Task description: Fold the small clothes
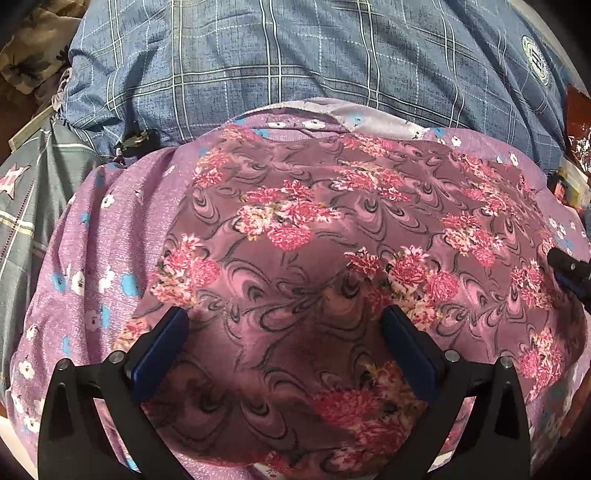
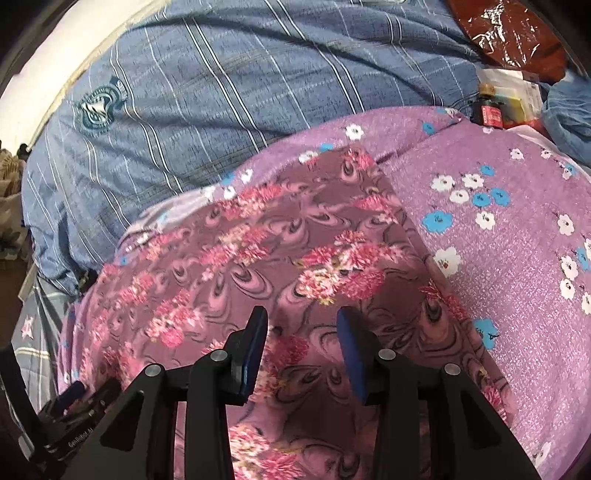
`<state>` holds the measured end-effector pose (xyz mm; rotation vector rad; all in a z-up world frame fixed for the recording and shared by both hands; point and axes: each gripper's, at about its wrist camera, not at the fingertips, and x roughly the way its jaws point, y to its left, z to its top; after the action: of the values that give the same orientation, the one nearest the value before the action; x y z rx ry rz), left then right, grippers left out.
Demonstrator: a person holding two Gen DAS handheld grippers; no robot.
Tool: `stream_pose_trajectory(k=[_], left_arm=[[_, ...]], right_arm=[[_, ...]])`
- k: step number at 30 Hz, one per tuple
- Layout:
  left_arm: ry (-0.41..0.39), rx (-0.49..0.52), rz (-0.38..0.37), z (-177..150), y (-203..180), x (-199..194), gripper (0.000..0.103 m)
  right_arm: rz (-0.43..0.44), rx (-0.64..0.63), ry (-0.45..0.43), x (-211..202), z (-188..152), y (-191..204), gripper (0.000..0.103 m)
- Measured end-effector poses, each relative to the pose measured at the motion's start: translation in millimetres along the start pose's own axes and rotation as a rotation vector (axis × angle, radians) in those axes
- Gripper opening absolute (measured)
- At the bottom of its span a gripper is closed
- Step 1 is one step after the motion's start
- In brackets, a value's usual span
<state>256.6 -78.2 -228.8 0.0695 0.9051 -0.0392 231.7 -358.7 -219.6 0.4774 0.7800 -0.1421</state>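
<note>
A mauve garment with pink flower clusters (image 1: 295,229) (image 2: 258,258) lies spread flat on a purple sheet with small white and blue flowers (image 1: 110,229) (image 2: 498,240). My left gripper (image 1: 286,317) hovers over the garment's near part, its jaws wide apart and nothing between them but the flat cloth below. My right gripper (image 2: 303,321) is over the garment close to its right edge, jaws partly apart, no cloth pinched. The right gripper's tip (image 1: 565,264) shows at the right edge of the left wrist view. In the right wrist view the left gripper (image 2: 74,400) shows at the lower left.
A bulky blue plaid quilt (image 1: 295,62) (image 2: 221,92) lies right behind the sheet. At the far right are a small dark bottle with a red label (image 2: 489,110), packets (image 2: 513,99) and a red plastic bag (image 2: 509,33). Grey bedding with a star (image 1: 22,184) lies left.
</note>
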Motion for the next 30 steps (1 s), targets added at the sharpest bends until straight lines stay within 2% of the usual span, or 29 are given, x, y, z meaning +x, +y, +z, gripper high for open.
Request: stream_pose_trajectory(k=[5, 12, 15, 30], left_arm=[[-0.037, -0.015, 0.019, 1.0, 10.5, -10.2, 0.103], [-0.033, -0.044, 0.038, 1.0, 26.1, -8.0, 0.103], [-0.016, -0.037, 0.037, 0.1, 26.0, -3.0, 0.103], [-0.007, -0.049, 0.031, 0.3, 28.8, -1.7, 0.103]], right_arm=[[0.045, -0.059, -0.038, -6.9, -2.7, 23.2, 0.040], [0.055, -0.089, 0.027, 9.5, -12.2, 41.5, 0.040], [0.020, -0.087, 0.082, 22.4, -17.3, 40.9, 0.039], [0.032, -0.083, 0.073, 20.4, -17.9, 39.6, 0.038]])
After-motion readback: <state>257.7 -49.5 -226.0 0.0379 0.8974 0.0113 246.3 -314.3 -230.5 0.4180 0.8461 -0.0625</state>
